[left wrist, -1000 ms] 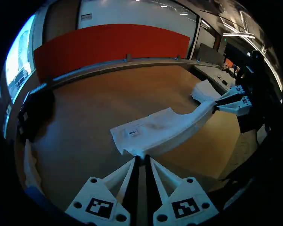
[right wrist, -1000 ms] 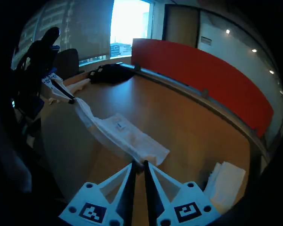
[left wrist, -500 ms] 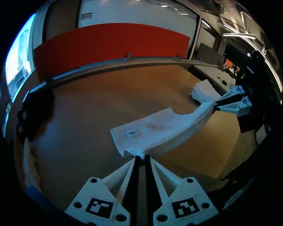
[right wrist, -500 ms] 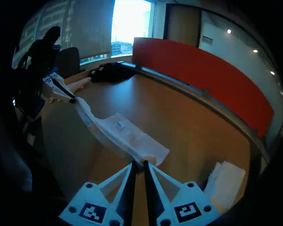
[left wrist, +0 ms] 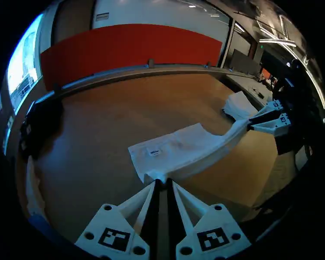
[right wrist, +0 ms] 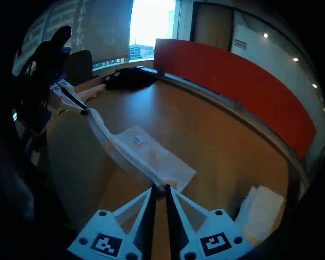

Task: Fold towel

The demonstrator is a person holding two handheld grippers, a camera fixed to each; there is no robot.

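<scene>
A white towel [left wrist: 186,147] lies stretched across the wooden table [left wrist: 119,112], part flat, its near edge lifted between the two grippers. In the left gripper view my left gripper [left wrist: 163,184] is shut on one end of the towel, and the right gripper [left wrist: 251,125] pinches the other end at the right. In the right gripper view my right gripper [right wrist: 160,187] is shut on the towel [right wrist: 141,151], and the left gripper [right wrist: 82,112] holds the far end at the upper left. A small label [left wrist: 153,151] sits on the flat part.
A stack of white folded cloths [right wrist: 260,212] lies by the table's edge, also seen as white cloths [left wrist: 238,105]. A dark bag [right wrist: 130,80] rests at the far end. A red partition [left wrist: 128,47] runs behind the table. More pale cloth [left wrist: 32,195] hangs at the left edge.
Both grippers keep hold of the towel's ends. The views have shifted only slightly; the towel stays stretched between them in much the same place.
</scene>
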